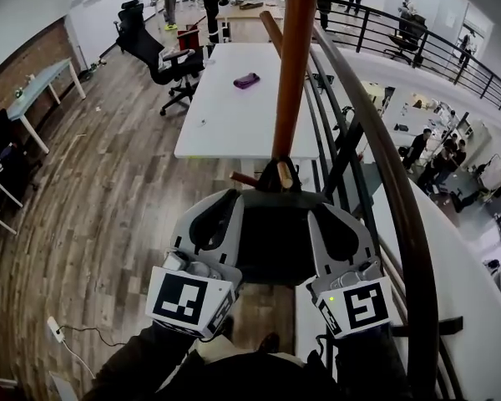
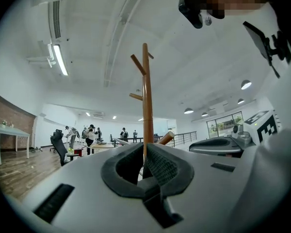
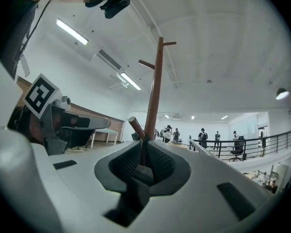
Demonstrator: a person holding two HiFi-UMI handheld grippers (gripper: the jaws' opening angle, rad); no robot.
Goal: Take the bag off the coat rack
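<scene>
In the head view a black bag [image 1: 271, 241] hangs between my two grippers, close in front of me. Its strap loop [image 1: 277, 174] sits by a low peg [image 1: 244, 179] of the brown wooden coat rack [image 1: 294, 65]. My left gripper [image 1: 231, 197] is at the bag's top left corner and my right gripper [image 1: 317, 207] at its top right, both pinching that top edge. In the left gripper view the left gripper [image 2: 144, 161] has its pads together, with the coat rack [image 2: 148, 106] right behind them. The right gripper [image 3: 141, 154] shows only a thin slit in front of the coat rack [image 3: 155, 91]. Neither gripper view shows the bag.
A black metal railing [image 1: 401, 190] curves along the right, close to the rack. Beyond the rack is a white table [image 1: 234, 115] with a purple thing [image 1: 246, 80] on it, and behind that a black office chair [image 1: 163, 57]. A power strip [image 1: 57, 330] lies on the wooden floor. People stand far back.
</scene>
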